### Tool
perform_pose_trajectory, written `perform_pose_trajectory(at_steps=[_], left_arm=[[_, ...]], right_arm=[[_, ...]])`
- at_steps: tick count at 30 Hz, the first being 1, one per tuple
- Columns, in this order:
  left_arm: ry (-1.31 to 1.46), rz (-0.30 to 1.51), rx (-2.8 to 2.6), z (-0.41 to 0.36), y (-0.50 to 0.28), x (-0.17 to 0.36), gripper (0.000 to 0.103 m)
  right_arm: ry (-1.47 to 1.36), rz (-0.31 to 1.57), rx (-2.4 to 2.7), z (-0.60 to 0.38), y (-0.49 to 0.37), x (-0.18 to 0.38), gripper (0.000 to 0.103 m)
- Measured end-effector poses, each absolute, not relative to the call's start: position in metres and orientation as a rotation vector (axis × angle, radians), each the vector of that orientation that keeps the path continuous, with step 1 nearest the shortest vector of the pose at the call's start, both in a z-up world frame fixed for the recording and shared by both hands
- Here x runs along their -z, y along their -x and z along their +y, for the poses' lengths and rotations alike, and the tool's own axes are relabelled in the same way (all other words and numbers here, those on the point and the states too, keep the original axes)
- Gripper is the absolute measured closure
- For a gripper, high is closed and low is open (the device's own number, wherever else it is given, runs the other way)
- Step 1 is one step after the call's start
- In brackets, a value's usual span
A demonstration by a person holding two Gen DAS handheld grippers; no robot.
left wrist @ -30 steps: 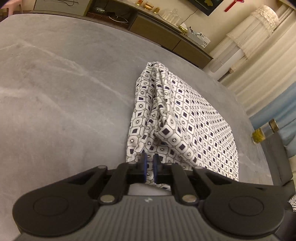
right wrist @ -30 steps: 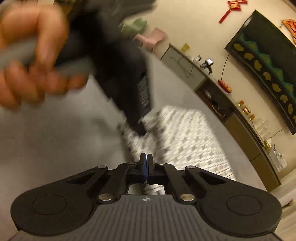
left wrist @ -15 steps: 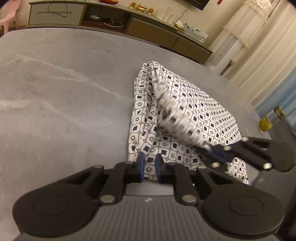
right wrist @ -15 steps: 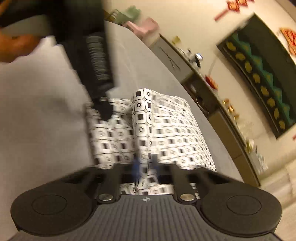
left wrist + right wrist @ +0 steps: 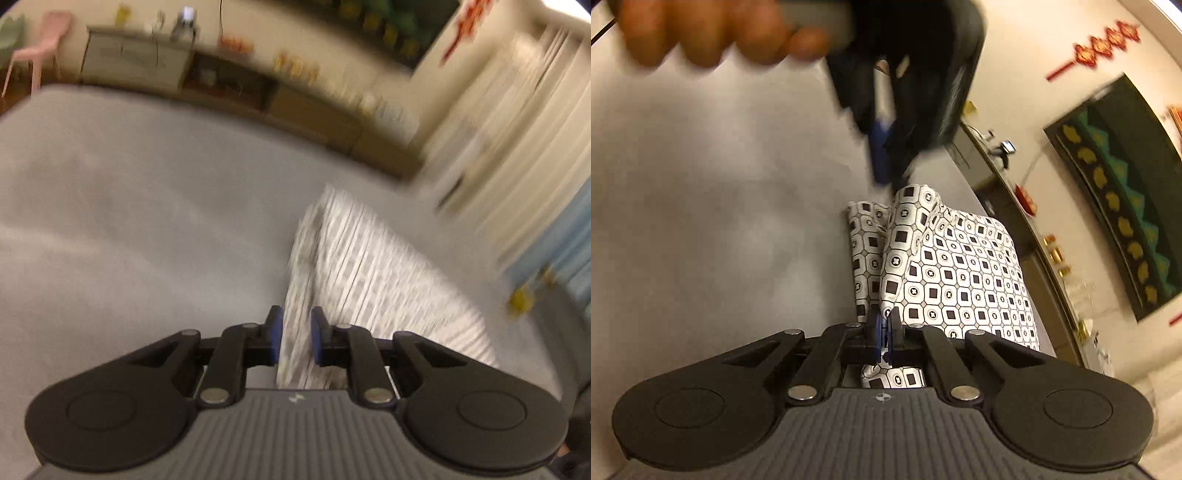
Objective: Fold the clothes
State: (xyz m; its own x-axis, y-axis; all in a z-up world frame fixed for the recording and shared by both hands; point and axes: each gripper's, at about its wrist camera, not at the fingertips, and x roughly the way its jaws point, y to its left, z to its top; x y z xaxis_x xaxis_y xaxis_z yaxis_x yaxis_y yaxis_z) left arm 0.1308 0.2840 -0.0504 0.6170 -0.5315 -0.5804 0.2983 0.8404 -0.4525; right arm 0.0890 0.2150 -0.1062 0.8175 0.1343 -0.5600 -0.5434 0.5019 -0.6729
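Observation:
A white cloth with a black square-and-circle print [image 5: 960,273] lies partly folded on the grey table [image 5: 720,221]. My right gripper [image 5: 884,332] is shut on the cloth's near edge and lifts a fold of it. My left gripper [image 5: 295,336] is open, its blue pads [image 5: 275,332] apart on either side of a strip of the cloth [image 5: 369,280]; that view is motion-blurred. The left gripper [image 5: 886,158] also shows in the right wrist view, above the far corner of the cloth, held by a hand [image 5: 713,33].
A low sideboard [image 5: 221,85] with small items runs along the wall beyond the table. Curtains [image 5: 517,147] hang at the right. A pink chair [image 5: 40,48] stands at far left. A dark framed picture [image 5: 1119,192] hangs on the wall.
My left gripper has opened wider and swung over the cloth's edge. My right gripper has closed on the cloth's near edge and raised a fold.

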Motion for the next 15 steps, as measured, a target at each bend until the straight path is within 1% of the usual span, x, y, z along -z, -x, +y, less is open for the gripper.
perform_pose_trajectory(at_steps=[1, 3, 4, 5, 6, 7, 10, 11, 12, 13, 15], left_arm=[[0.346, 0.717, 0.503, 0.287, -0.127, 0.042, 0.080], [0.296, 0.717, 0.555, 0.269, -0.122, 0.042, 0.079], [0.255, 0.741, 0.574, 0.256, -0.122, 0.047, 0.079], [0.215, 0.764, 0.593, 0.243, -0.122, 0.052, 0.079], [0.181, 0.781, 0.613, 0.231, -0.122, 0.057, 0.080], [0.154, 0.798, 0.623, 0.221, -0.123, 0.061, 0.080], [0.102, 0.863, 0.613, 0.207, -0.127, 0.076, 0.080], [0.090, 0.884, 0.608, 0.206, -0.128, 0.082, 0.080], [0.078, 0.905, 0.604, 0.206, -0.129, 0.087, 0.090], [0.068, 0.924, 0.600, 0.206, -0.129, 0.093, 0.096], [0.078, 0.920, 0.606, 0.204, -0.127, 0.093, 0.096]], right_arm=[[0.955, 0.481, -0.429, 0.212, -0.088, 0.104, 0.101], [0.848, 0.511, -0.440, 0.199, -0.087, 0.089, 0.095], [0.746, 0.514, -0.443, 0.187, -0.087, 0.076, 0.084], [0.635, 0.512, -0.443, 0.173, -0.086, 0.063, 0.066], [0.538, 0.519, -0.433, 0.159, -0.088, 0.054, 0.058], [0.448, 0.530, -0.418, 0.145, -0.091, 0.046, 0.054], [0.362, 0.608, -0.332, 0.110, -0.115, 0.054, 0.058], [0.341, 0.636, -0.301, 0.099, -0.123, 0.058, 0.067], [0.320, 0.663, -0.270, 0.087, -0.132, 0.062, 0.068], [0.298, 0.690, -0.240, 0.076, -0.140, 0.066, 0.067], [0.225, 0.726, -0.210, 0.059, -0.154, 0.063, 0.067]])
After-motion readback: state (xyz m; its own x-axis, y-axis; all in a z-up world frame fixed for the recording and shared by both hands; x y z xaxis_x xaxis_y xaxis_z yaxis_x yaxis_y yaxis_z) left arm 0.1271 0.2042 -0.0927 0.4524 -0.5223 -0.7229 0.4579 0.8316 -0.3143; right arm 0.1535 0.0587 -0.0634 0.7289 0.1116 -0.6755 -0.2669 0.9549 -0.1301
